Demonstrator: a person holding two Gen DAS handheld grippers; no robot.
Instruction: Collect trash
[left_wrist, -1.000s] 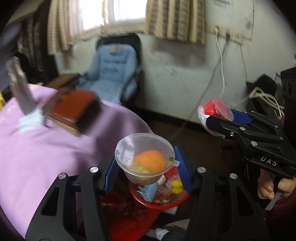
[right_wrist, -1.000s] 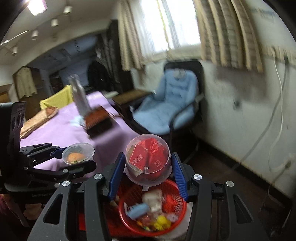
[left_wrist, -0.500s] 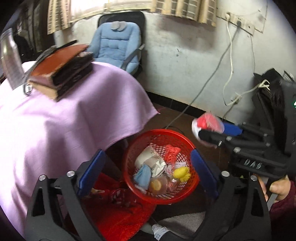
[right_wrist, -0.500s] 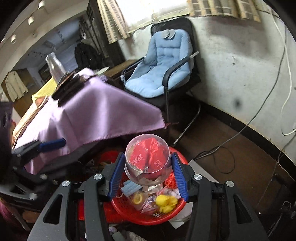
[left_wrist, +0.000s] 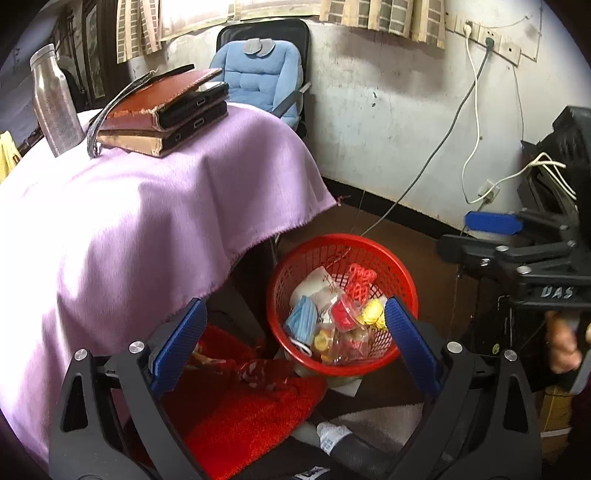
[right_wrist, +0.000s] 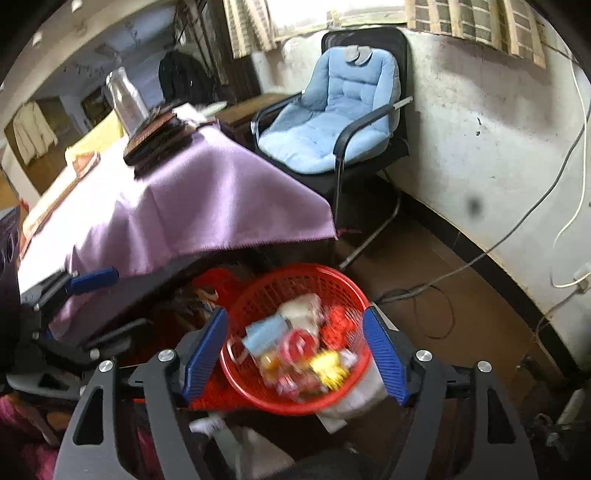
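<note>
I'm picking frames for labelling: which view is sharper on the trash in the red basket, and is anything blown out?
Left wrist view: sharp; the red basket and its blue mask read clearly, though the purple cloth glares near white at left. Right wrist view: motion blur smears the basket's contents, and the window is blown out.

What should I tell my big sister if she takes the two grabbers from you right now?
Left gripper: open, holding nothing, above the red basket.
Right gripper: open, empty too, over the same basket.
Trash: cups, a blue face mask and wrappers lie in the basket on the floor by the purple-covered table.
Done: nothing is left in either gripper.
Left: only a metal bottle and stacked books show on the table; look for more trash elsewhere.
</note>
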